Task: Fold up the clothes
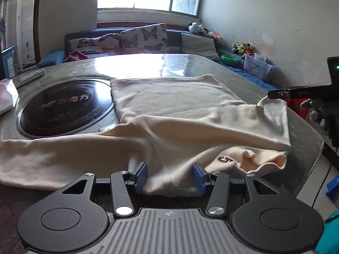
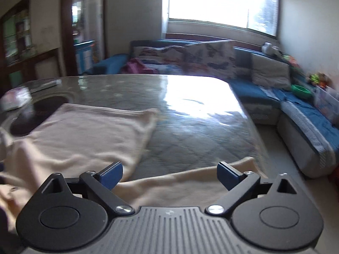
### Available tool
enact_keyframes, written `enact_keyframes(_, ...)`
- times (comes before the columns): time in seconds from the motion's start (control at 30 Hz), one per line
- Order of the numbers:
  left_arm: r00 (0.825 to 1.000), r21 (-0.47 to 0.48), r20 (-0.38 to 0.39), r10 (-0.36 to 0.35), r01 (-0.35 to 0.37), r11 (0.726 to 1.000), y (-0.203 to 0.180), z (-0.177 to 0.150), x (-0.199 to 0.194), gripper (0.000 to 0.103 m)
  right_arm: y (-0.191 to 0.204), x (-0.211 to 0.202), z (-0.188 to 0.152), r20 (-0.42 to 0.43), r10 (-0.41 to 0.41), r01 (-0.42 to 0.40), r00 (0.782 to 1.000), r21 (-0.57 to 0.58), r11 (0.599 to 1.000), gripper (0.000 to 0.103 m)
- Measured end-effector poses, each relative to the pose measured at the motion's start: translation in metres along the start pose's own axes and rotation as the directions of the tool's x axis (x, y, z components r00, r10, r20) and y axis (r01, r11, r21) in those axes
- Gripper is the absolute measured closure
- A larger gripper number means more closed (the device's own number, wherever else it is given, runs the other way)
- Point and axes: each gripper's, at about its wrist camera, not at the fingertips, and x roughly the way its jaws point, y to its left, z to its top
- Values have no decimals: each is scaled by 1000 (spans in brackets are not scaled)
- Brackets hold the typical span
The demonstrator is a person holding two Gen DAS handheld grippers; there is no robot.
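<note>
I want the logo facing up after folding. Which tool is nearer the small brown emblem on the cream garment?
Left. The left tool sits open right beside the brown emblem. The right tool is open over the cream garment at the table's right edge, farther off.

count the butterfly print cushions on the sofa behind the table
2. One butterfly cushion lies low at the left of the sofa back; the other stands taller just right of it. A plain grey cushion sits further right. More may be hidden behind the table.

One cream garment [image 1: 175,114], one table [image 1: 211,63], two butterfly cushions [image 1: 118,40], one grey cushion [image 1: 199,42].
</note>
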Motion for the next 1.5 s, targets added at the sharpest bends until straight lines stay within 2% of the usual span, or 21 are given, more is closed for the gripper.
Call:
enact_keyframes(0.13, 999, 6, 33, 6, -6, 1000, -6, 4, -13, 51, 42, -3, 0, -27, 131, -133, 991, -90, 987, 0)
enact_keyframes(0.33, 992, 94, 75, -101, 94, 991, -28, 11, -22, 53, 101, -2, -11, -68, 222, -232, 973, -258, 938, 0)
enact_keyframes(0.43, 983, 146, 56, -176, 166, 975, -38, 12, -19, 57, 115, -8, -17, -73, 228, -239, 971, -307, 921, 3)
enact_keyframes(0.5, 980, 179, 26, -197, 190, 965, -44, 12, -13, 57, 117, -11, -19, -77, 231, -243, 970, -319, 916, 4)
enact_keyframes(0.6, 982, 207, -14, -187, 186, 960, -50, 10, -3, 58, 120, -15, -20, -82, 234, -248, 969, -338, 908, 4)
enact_keyframes(0.67, 983, 201, -39, -180, 184, 962, -49, 9, 3, 70, 122, -17, -21, -86, 237, -252, 968, -350, 902, 4)
enact_keyframes(0.87, 986, 195, -43, -159, 164, 967, -47, 4, 3, 89, 122, -22, -21, -75, 234, -245, 969, -358, 901, 4)
enact_keyframes(1.0, 979, 210, -30, -202, 204, 956, -52, 3, -15, 91, 124, -27, -20, -73, 258, -267, 963, -370, 890, 4)
enact_keyframes(1.1, 979, 264, -39, -200, 203, 943, -56, -3, -28, 91, 127, -31, -19, -67, 277, -281, 959, -377, 883, 5)
enact_keyframes(1.17, 978, 265, -68, -197, 208, 941, -54, -7, -26, 91, 126, -27, -18, -59, 282, -284, 958, -358, 890, 9)
enact_keyframes(1.3, 977, 243, -100, -190, 209, 947, -50, -12, -18, 90, 125, -13, -20, -78, 305, -314, 949, -289, 904, 37)
enact_keyframes(1.37, 977, 240, -93, -192, 210, 948, -49, -9, -19, 86, 127, -6, -23, -95, 320, -334, 943, -268, 904, 40)
enact_keyframes(1.43, 979, 246, -80, -190, 204, 948, -47, -5, -21, 85, 134, -2, -29, -117, 341, -360, 933, -297, 884, 46)
enact_keyframes(1.5, 982, 239, -57, -183, 191, 952, -42, 1, -24, 85, 143, -3, -35, -140, 365, -391, 920, -344, 854, 47)
